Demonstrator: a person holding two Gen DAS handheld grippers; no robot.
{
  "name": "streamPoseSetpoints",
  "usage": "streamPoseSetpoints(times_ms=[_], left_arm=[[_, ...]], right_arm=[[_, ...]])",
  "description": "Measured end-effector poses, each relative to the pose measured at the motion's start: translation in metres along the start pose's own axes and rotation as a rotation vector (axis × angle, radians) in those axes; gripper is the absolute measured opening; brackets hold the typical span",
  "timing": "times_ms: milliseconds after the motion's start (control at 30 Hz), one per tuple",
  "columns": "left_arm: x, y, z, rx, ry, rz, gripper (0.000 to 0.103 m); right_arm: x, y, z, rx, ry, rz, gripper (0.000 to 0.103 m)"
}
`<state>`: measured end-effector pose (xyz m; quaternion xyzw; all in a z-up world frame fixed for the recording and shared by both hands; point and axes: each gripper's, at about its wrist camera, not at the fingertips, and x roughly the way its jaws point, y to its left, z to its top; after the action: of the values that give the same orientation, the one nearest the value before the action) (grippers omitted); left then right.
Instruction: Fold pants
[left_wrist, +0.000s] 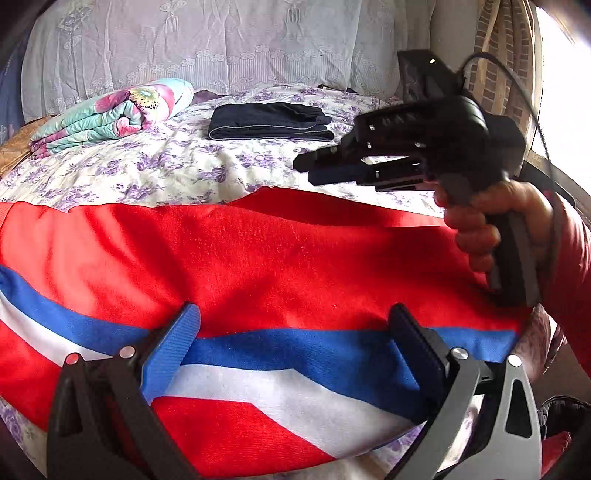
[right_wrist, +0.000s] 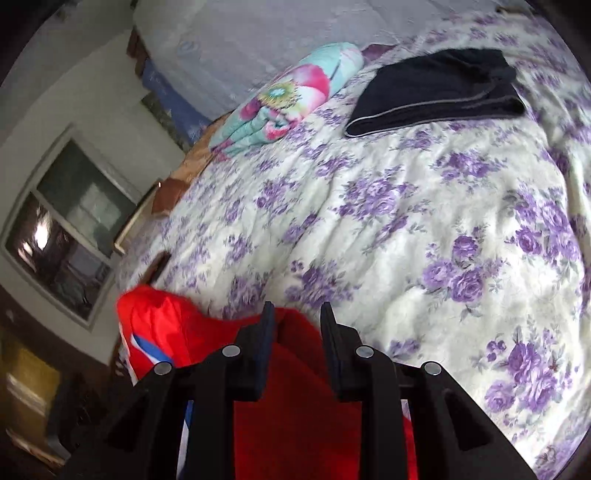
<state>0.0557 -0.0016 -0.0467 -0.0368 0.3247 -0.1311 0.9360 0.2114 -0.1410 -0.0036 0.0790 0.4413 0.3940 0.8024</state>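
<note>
While the red pants (left_wrist: 258, 258) lie spread on the floral bedspread (left_wrist: 177, 162), the left gripper (left_wrist: 295, 354) sits wide apart over their blue stripe. Right gripper (right_wrist: 297, 332), at 2 o'clock in the left view, has its jaws narrowly apart with red cloth running between them; clamped or not, cannot tell.

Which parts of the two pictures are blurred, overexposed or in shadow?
Left wrist view: the window edge at the right is blown out; a shadow crosses the red pants. Right wrist view: the wall window at the left is smeared by motion; the bedspread bulges from fisheye.

The left tongs (left_wrist: 295, 354) stood wide apart; the right tongs (right_wrist: 297, 347) — gripped by a hand (left_wrist: 491, 221) — stood narrowly parted.
</note>
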Motion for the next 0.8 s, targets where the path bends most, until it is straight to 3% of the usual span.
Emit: streamPoseSetpoints(times_ms=[233,300,433,567,667,733,767,800], left_arm=[[0.001,0.000,0.001,0.003,0.005,0.010,0.099],[0.001,0.001,0.001,0.004,0.006,0.012,0.099],[0.001,0.000,0.000,0.003,0.006,0.014,0.099],[0.001,-0.001,-0.001,0.011,0.010,0.015,0.099],[0.001,0.001,0.000,0.012,0.012,0.013,0.099],[0.000,-0.001,-0.002,0.012,0.012,0.014,0.099],[0.000,-0.001,-0.002,0.012,0.013,0.015,0.099],[0.000,-0.001,-0.002,0.013,0.015,0.015,0.099]], right_arm=[[0.037,0.045,-0.014,-0.260,0.092,-0.136,0.022],[0.034,0.048,-0.010,-0.285,0.057,-0.173,0.011],[0.037,0.035,0.007,-0.273,0.043,-0.254,0.010],[0.017,0.032,0.005,-0.237,-0.029,-0.249,0.010],[-0.009,0.052,-0.009,-0.272,-0.077,-0.182,0.013],[-0.006,0.057,-0.020,-0.282,-0.023,-0.153,0.014],[0.005,0.054,-0.025,-0.276,0.027,-0.169,0.022],[0.017,0.046,-0.028,-0.263,0.071,-0.195,0.024]])
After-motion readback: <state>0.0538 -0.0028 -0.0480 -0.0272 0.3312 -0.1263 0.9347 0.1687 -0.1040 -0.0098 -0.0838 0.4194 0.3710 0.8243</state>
